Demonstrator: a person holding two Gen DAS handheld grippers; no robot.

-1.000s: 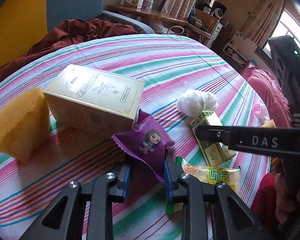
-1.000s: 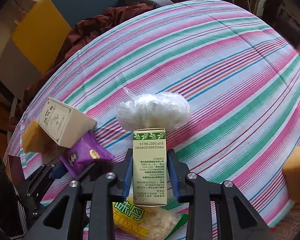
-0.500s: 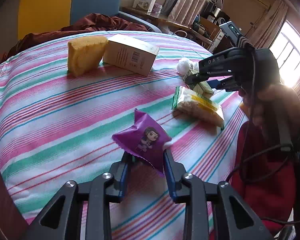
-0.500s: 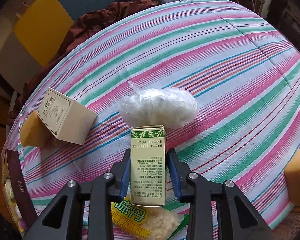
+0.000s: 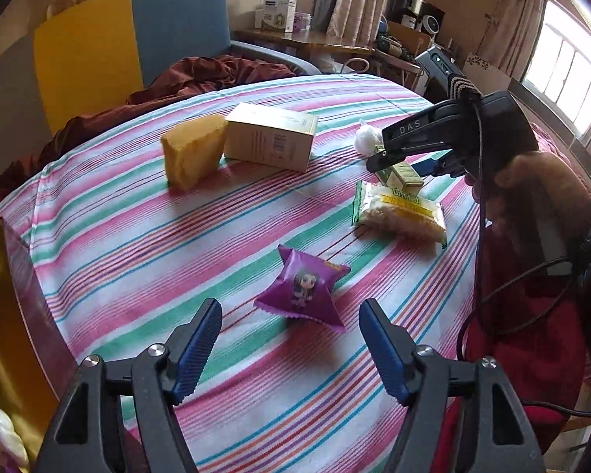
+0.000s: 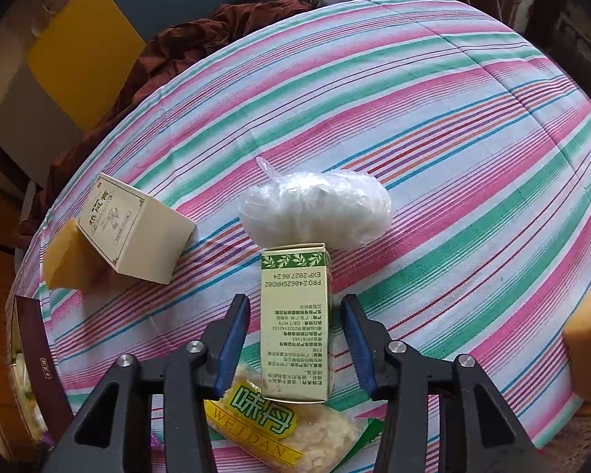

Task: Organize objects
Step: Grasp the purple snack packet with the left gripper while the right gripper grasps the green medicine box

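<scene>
A purple snack packet (image 5: 303, 291) lies on the striped tablecloth (image 5: 138, 236), just ahead of my left gripper (image 5: 290, 309). Its jaws are opening wide and the blue pads (image 5: 201, 339) stand clear of the packet on both sides. In the right wrist view a green and cream carton (image 6: 295, 315) lies between the jaws of my right gripper (image 6: 294, 305), which are opening with a gap on each side. The carton's near end rests on a yellow snack bag (image 6: 272, 425). In the left wrist view a hand holds the right gripper (image 5: 398, 157) over that carton (image 5: 404, 171).
A white plastic bag (image 6: 315, 209) lies just beyond the carton. A cream box (image 5: 272, 140) and a yellow sponge (image 5: 193, 155) stand farther back. Another sponge (image 6: 587, 354) is at the right edge. An open dark-walled box (image 5: 15, 287) sits at the left. A chair (image 5: 138, 31) holds a maroon cloth (image 5: 201, 79).
My left gripper carried the purple packet back from beside the cream box, then opened and let it go onto the cloth. My right gripper's jaws parted from the green carton.
</scene>
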